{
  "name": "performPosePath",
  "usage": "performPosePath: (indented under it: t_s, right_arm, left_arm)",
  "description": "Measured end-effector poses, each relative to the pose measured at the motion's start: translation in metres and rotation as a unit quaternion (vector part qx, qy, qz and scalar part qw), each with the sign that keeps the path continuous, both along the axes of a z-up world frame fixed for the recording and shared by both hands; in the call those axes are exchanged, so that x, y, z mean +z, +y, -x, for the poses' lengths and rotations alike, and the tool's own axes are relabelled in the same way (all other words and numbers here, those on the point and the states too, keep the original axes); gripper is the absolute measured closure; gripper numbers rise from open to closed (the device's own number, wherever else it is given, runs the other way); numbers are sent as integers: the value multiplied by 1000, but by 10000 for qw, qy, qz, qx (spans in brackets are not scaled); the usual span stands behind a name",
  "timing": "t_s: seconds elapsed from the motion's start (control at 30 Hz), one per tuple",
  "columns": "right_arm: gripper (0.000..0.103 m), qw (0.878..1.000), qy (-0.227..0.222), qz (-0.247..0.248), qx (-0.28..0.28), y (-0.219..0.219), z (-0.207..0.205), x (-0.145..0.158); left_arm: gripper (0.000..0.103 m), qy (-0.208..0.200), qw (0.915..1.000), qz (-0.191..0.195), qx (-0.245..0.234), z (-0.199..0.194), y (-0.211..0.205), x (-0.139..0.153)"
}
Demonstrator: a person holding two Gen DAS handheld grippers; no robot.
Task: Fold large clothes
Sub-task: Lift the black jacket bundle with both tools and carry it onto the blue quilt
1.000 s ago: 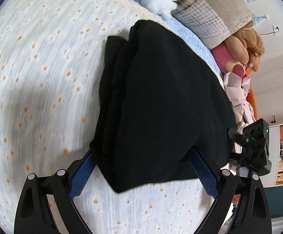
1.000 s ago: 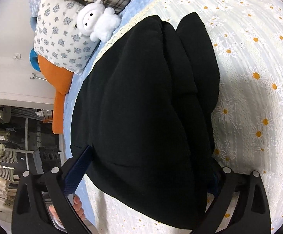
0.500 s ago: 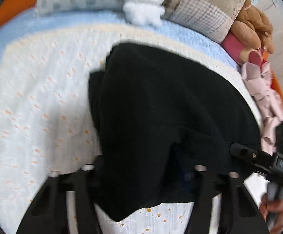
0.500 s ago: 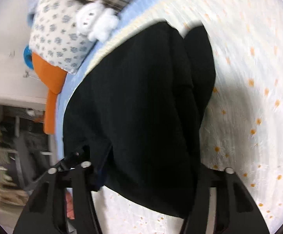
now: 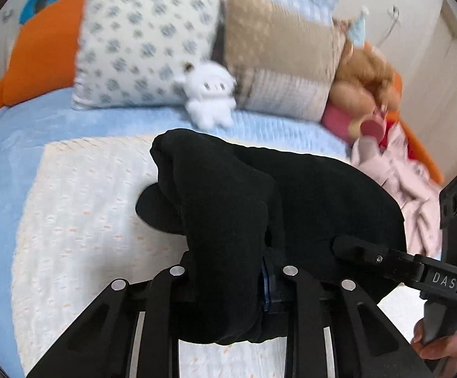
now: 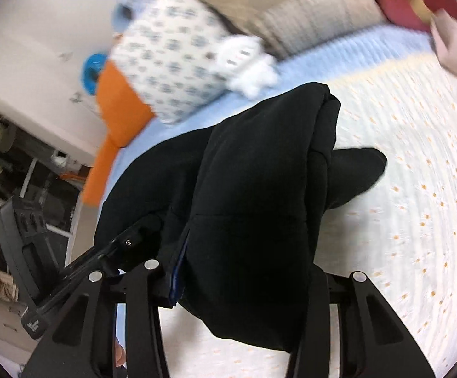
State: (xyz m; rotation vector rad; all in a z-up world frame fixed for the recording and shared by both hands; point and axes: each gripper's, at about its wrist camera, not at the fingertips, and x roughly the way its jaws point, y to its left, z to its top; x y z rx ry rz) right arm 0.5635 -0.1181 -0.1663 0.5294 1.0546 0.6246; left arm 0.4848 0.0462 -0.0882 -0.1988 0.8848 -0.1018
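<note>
Two grippers shared one load on a wide bed [image 5: 14, 145] whose pale blue cover carried a white quilt [image 5: 80, 220] dotted with small orange flowers. On that quilt, near its middle, lay the black garment [image 5: 291, 201], bunched into thick folds and lifted at its near edge, with a dark lobe trailing flat on the quilt beside it. Its bulk filled the centre of both views and hid most of each tool's fingers.

Behind it, along the head of the bed, stood an orange bolster [image 5: 39, 60], a white cushion with blue print [image 5: 143, 44] and a beige patchwork cushion [image 5: 278, 63]. A brown teddy bear [image 5: 363, 72] sat at the far right of that row, above a heap of pale pink cloth [image 5: 398, 182] lying just beside the garment's right side. A small white plush toy [image 5: 209, 94] leaned against the two cushions, apart from the garment.

The left gripper [image 5: 228, 283] was pinched on a fold of the black cloth, its fingers drawn close with fabric draped over them. The right gripper [image 6: 244, 280] likewise clamped a thick fold, a strip of blue pad showing at one finger. In the left view, the right tool's black body reached in from the right edge and touched the garment.
</note>
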Motion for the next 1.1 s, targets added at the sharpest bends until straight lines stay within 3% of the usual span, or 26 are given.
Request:
performPosePath:
  t_s: [0.17,0.33,0.4,0.5,0.63,0.77,0.83,0.97,1.1]
  right_arm:
    - [61,9979,-402,-77,501,64,37,63]
    - [61,9885,-623,-176,1369,191,88,109]
    - [61,9823,-748,-205,1705,245,106,121]
    - [61,9674,-993,-270,2313,332,137,136]
    - [60,9479,-1088,-538,2945,428,175,129]
    - [60,9309,-1107,-487,3445,494,204,93]
    - [60,9293,-1001,-331,3540,511,211,74]
    - [60,9273,-459,-8,3714,512,234,9]
    - [58,9194,-103,607,3884,492,254,-50]
  left_arm:
    - [74,-552,9979,-179,291,70,75,63]
    - [74,-638,9920,-133,1081,151,194,101]
    - [74,-701,9867,-227,1451,194,250,113]
    - [74,-759,9773,-728,1838,246,311,123]
    - [73,-824,9606,-738,2550,313,394,121]
    - [73,-614,9536,-641,2877,361,454,81]
    - [73,-415,9526,-481,2975,370,471,52]
    - [73,-213,9487,36,3154,406,479,-22]
    - [73,376,9465,848,3090,427,465,-106]
